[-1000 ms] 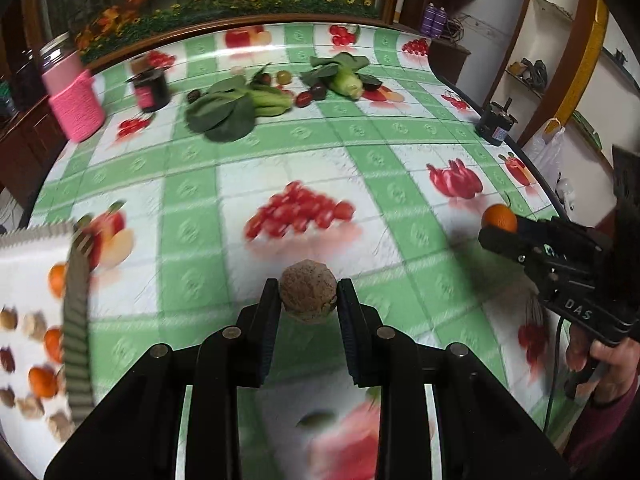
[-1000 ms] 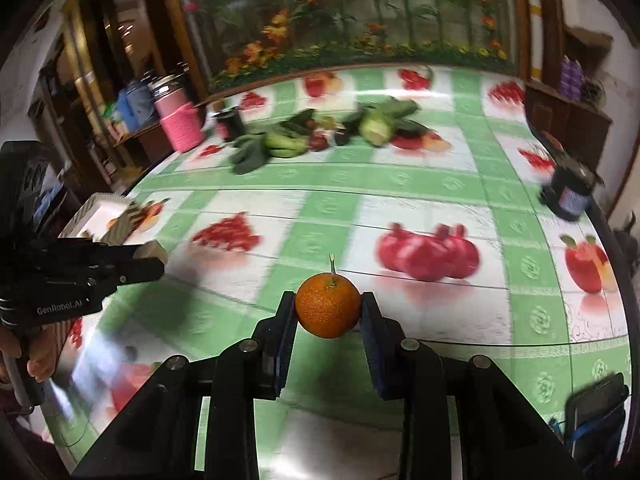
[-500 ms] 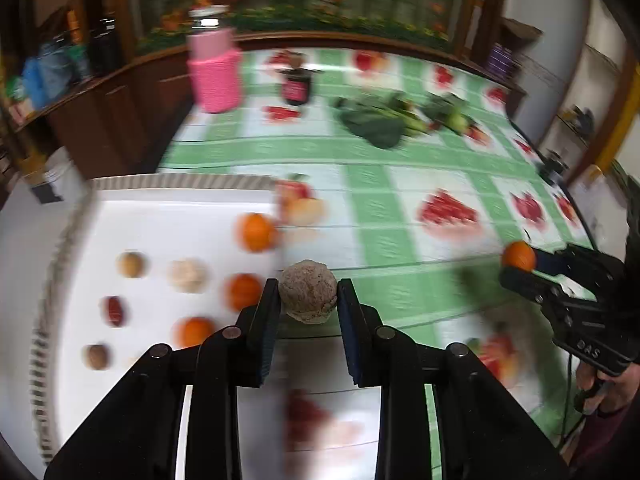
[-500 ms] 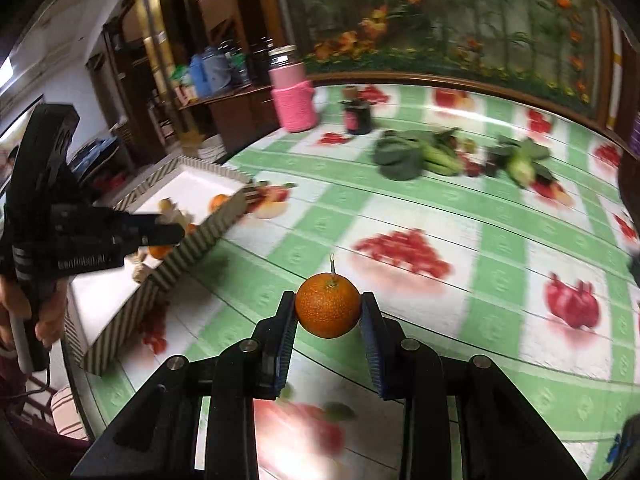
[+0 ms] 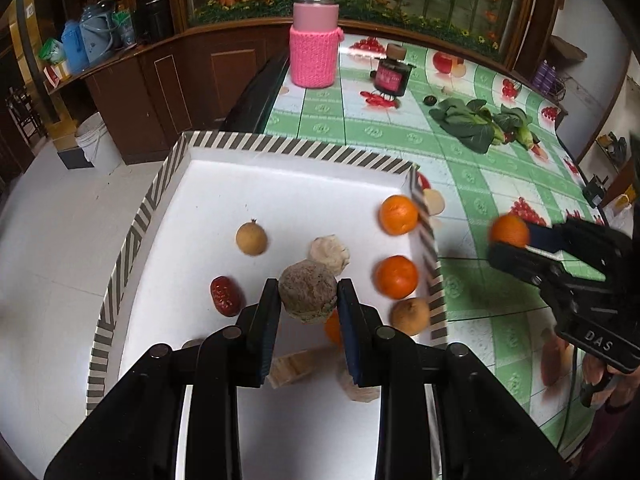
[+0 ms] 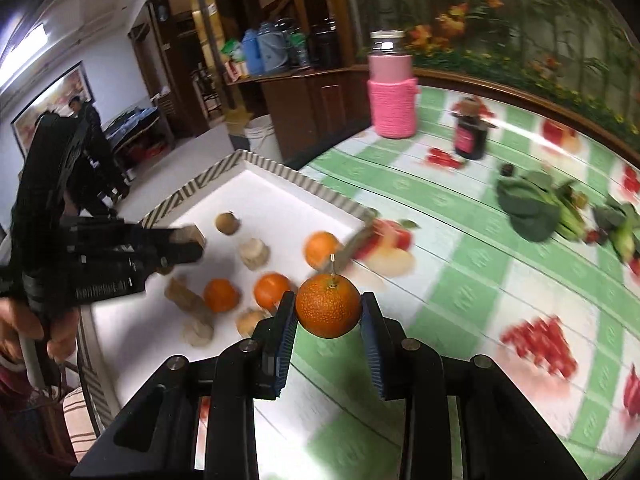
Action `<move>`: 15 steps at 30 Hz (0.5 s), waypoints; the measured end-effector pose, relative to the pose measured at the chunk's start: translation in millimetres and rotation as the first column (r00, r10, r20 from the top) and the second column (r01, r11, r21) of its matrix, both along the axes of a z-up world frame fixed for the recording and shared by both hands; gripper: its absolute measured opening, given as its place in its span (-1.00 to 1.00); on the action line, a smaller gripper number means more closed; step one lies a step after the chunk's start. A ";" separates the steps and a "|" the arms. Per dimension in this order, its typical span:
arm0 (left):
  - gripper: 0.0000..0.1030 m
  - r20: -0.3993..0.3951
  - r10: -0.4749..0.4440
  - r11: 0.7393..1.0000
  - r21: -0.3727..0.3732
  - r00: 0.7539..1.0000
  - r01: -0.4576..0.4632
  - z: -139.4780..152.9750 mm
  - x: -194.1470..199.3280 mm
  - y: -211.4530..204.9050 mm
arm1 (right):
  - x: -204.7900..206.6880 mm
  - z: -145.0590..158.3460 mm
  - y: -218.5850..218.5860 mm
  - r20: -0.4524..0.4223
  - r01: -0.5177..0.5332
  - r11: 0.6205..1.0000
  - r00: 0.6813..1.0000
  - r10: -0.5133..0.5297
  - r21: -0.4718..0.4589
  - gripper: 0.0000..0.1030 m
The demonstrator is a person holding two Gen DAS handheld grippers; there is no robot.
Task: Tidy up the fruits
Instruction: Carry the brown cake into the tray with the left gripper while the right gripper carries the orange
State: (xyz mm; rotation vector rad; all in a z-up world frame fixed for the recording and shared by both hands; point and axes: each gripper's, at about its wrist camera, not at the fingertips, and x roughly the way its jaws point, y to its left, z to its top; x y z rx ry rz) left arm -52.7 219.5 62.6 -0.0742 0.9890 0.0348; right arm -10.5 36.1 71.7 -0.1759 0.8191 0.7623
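- Both tools have swung over from the open table toward the tray since 1 second ago; the left one, then above the green check cloth, now hangs over the tray's white floor.
- Left tool is clenched on a rough brown walnut, held between its 2 fingers above the tray, with a pale lumpy nut just behind it.
- Right tool is clenched on an orange with a short stem, held above the table just beside the tray's near corner; in the left view that orange shows to the right of the tray, outside its striped rim.
- Inside the tray lie 2 clear oranges along the right wall, one behind the other, with a third partly hidden behind the left tool's right finger.
- A tan round fruit sits toward the tray's middle, a red date lies near the left finger, and a brownish fruit rests against the right wall.
- 2 pale chunks lie under the left tool; what they are is unclear.
- Farther back on the table stand a pink knit-sleeved jar and a dark small jar, with leafy greens to the right.
- Much of the right view is motion-blurred.
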 end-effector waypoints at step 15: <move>-0.50 -0.046 -0.003 1.000 0.001 0.999 0.003 -20.2 12.2 11.2 | 28.9 -16.2 64.7 -0.033 -0.075 0.997 0.997 0.074 -0.031 -0.35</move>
